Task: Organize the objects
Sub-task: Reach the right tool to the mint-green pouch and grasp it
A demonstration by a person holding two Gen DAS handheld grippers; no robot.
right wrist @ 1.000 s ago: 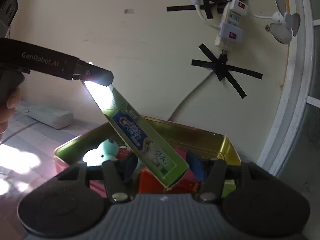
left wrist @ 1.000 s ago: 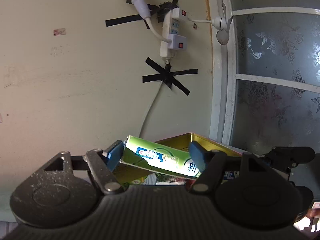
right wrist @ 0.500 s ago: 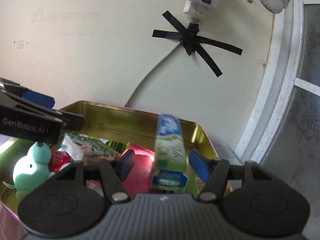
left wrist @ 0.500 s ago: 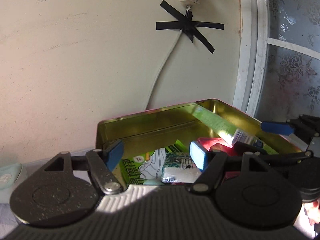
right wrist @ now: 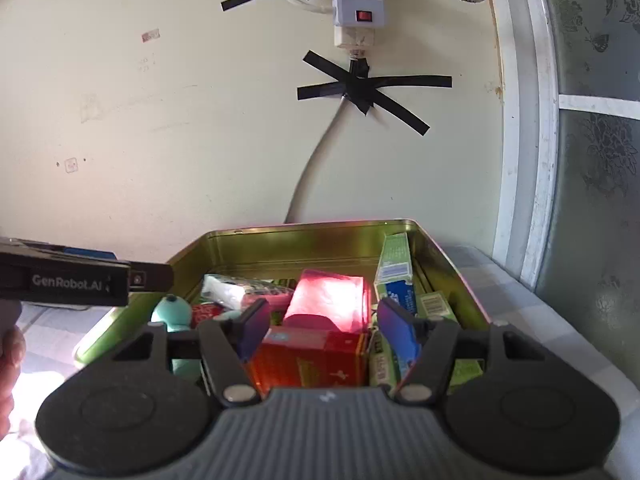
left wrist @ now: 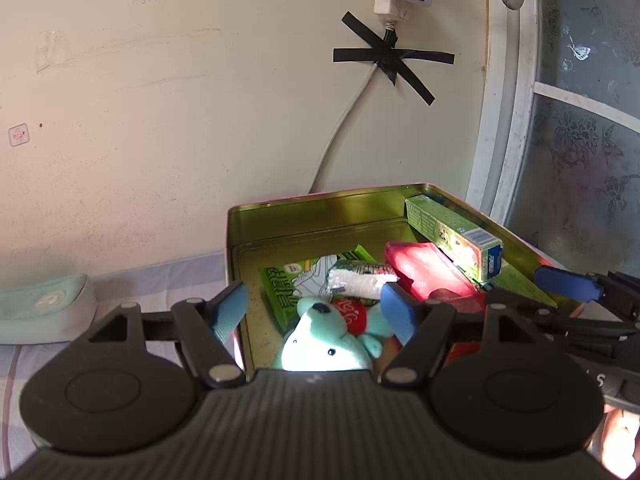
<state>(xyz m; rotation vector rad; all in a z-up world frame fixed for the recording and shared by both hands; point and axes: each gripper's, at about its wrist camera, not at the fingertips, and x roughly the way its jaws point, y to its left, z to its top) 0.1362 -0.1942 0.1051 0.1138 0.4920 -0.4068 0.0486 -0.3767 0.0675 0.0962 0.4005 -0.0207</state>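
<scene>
An open gold tin (left wrist: pixel 320 204) (right wrist: pixel 304 228) holds several items. The green toothpaste box (left wrist: pixel 452 236) (right wrist: pixel 394 268) lies tilted against the tin's right wall. A teal plush bear (left wrist: pixel 320 344) (right wrist: pixel 172 312), a red box (left wrist: pixel 424 272) (right wrist: pixel 332 300), a tissue pack (left wrist: pixel 360 280) and a green packet (left wrist: pixel 280 288) sit inside too. My left gripper (left wrist: pixel 314 312) hangs open over the tin's near left corner, above the bear. My right gripper (right wrist: pixel 325 328) stands open above the red box, holding nothing. Each gripper shows at the edge of the other's view: the right gripper (left wrist: pixel 568 284) and the left gripper (right wrist: pixel 80 280).
A wall rises right behind the tin, with a power strip (right wrist: pixel 356 12) and a taped cable (right wrist: pixel 360 84). A window frame (right wrist: pixel 540 160) stands at the right. A pale green pad (left wrist: pixel 44 304) lies left of the tin on the checked cloth. A hand (right wrist: pixel 10 356) shows at the left edge.
A second ago the toothpaste box was up in the air between both grippers. It has been let go and now rests in the tin. Both grippers have tipped down toward the tin.
</scene>
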